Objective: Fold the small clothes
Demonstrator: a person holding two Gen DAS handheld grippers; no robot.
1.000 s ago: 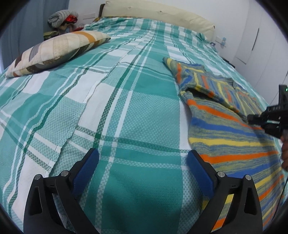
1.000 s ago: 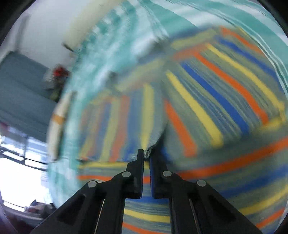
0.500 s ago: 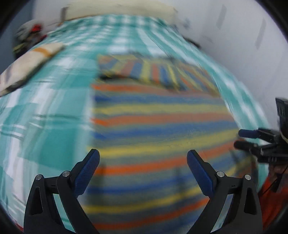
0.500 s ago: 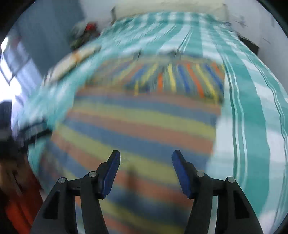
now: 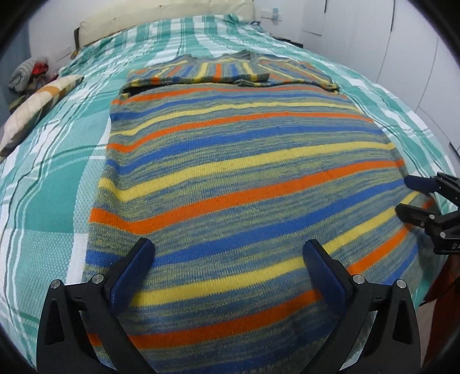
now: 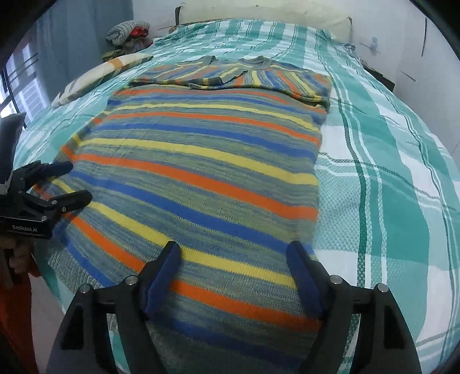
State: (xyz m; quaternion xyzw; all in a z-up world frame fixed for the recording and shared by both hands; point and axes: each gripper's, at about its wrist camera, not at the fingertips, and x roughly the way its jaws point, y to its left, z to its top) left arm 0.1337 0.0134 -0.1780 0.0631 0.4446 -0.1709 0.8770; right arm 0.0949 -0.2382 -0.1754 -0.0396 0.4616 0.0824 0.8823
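Observation:
A striped knit sweater (image 5: 244,172) in blue, yellow, orange and grey-green lies flat on the bed, with both sleeves folded across its far end. It also shows in the right wrist view (image 6: 201,172). My left gripper (image 5: 227,267) is open and empty over the sweater's near hem on the left side. My right gripper (image 6: 233,264) is open and empty over the near hem on the right side. The right gripper also shows at the sweater's right edge in the left wrist view (image 5: 414,198). The left gripper shows at the left edge in the right wrist view (image 6: 72,184).
The bed has a teal and white plaid cover (image 5: 51,172). A patchwork pillow (image 5: 37,106) lies at the left. A cream headboard cushion (image 6: 264,11) stands at the far end. A pile of clothes (image 6: 126,31) sits at the far left. White wardrobe doors (image 5: 402,43) stand on the right.
The right gripper let go of the sweater fabric and opened. Both grippers swung round to the sweater's near hem, side by side. The sweater now lies flat with its sleeves folded in.

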